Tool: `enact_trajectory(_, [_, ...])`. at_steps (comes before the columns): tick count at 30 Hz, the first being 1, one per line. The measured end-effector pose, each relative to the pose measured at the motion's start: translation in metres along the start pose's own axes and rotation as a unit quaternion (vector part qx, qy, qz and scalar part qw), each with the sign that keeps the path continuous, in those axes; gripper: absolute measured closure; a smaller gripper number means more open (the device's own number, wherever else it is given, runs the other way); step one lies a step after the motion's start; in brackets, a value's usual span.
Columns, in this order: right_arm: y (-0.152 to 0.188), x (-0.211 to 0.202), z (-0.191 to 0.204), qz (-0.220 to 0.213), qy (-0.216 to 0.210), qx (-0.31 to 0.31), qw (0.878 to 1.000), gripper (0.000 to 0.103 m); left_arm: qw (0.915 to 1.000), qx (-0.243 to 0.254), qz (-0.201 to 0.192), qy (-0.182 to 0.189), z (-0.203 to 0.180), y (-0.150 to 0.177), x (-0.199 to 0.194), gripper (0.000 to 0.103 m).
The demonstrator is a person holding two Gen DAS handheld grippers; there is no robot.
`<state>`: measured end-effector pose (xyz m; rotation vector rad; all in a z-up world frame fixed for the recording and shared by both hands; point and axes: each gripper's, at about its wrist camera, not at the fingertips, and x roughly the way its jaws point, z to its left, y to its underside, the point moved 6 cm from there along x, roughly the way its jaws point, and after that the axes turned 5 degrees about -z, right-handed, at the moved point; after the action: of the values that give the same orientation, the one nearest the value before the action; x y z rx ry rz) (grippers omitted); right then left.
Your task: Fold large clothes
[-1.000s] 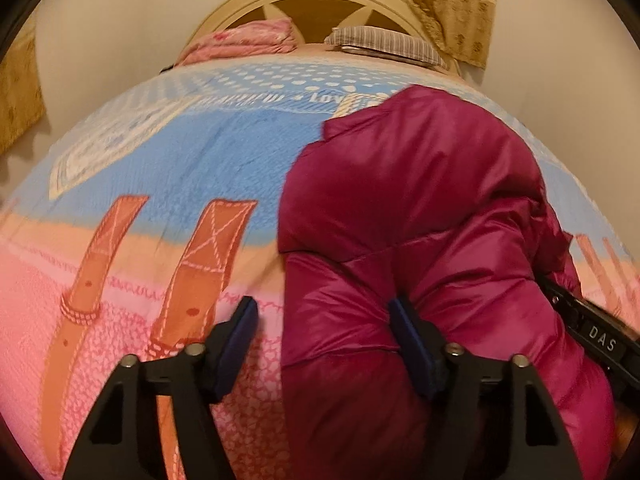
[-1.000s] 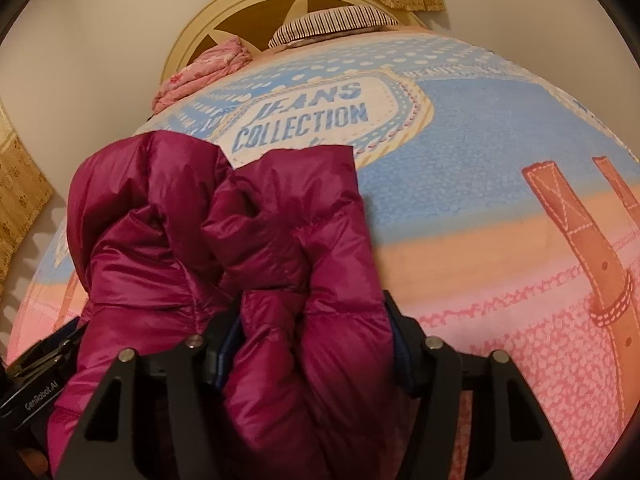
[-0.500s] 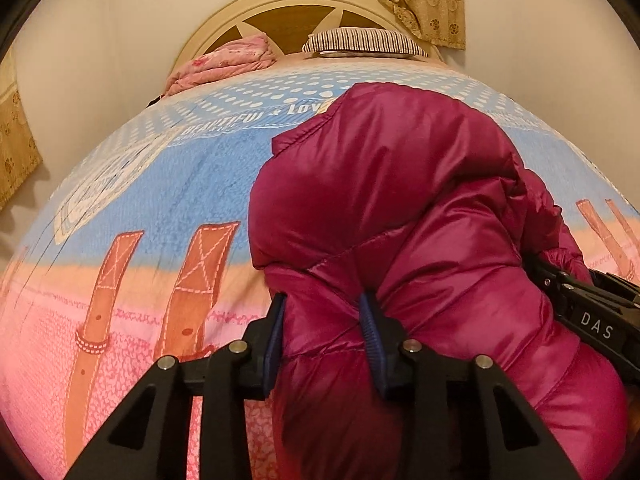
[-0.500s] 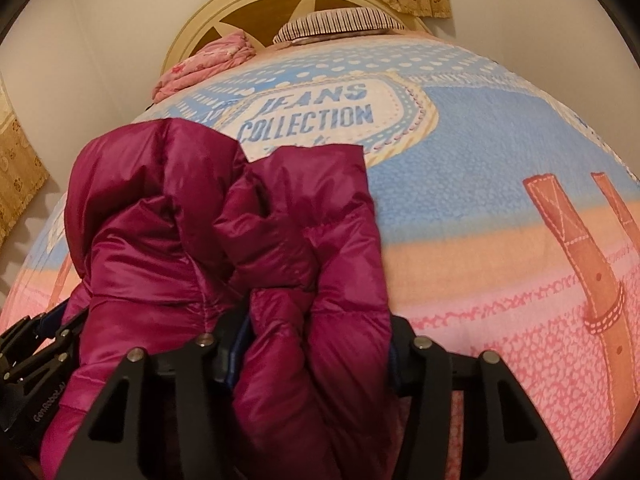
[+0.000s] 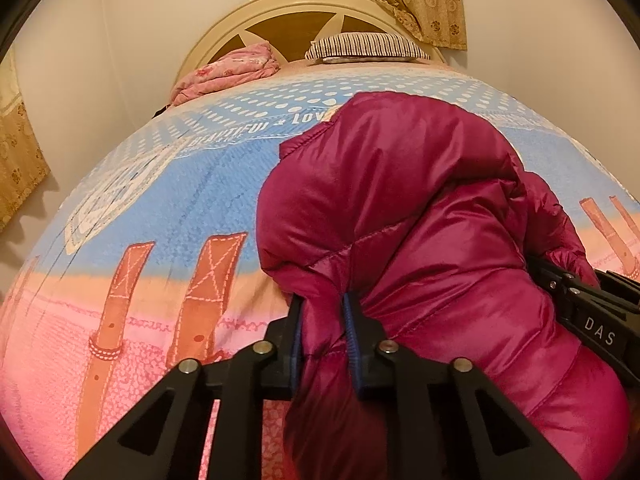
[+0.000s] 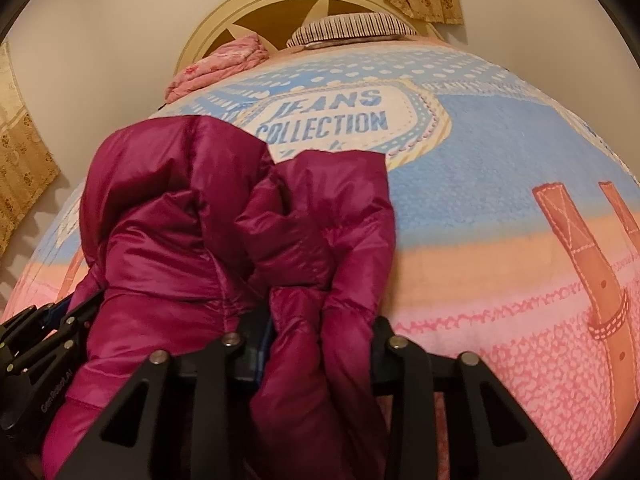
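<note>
Now that both sets of jaws have just been closing, the left gripper [image 5: 322,330] pinches a narrow fold of the shiny magenta quilted puffer jacket [image 5: 420,216], and the right gripper [image 6: 320,340] clamps a thicker bunch of it; the jacket lies heaped on the blue-and-pink printed bedspread [image 5: 160,208], near its front edge; both holds look secured, so lifting and spreading seems next

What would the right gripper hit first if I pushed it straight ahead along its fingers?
The right gripper is already shut on the magenta puffer jacket. Pushing on would likely bunch more of it ahead, with the bedspread probably underneath.
</note>
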<state>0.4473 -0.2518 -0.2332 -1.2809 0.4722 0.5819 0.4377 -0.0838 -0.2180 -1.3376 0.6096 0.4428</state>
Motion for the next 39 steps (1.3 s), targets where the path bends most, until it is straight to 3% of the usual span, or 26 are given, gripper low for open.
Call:
enact_trajectory(13, [-0.003, -0.028, 0.016, -0.021, -0.038, -0.001, 0.999, 0.081, 0.9988, -0.005, -0.043, -0.023, 0.012, -0.015, -0.05, 0.092])
enact_trajectory(28, [0.002, -0.063, 0.058, -0.035, -0.072, -0.032, 0.996, 0.081, 0.9973, -0.033, -0.057, -0.031, 0.041, -0.003, -0.095, 0.092])
enact_trajectory(39, [0.005, -0.075, 0.107, -0.039, -0.108, -0.059, 0.992, 0.081, 0.9938, -0.072, -0.064, -0.056, 0.093, 0.015, -0.127, 0.092])
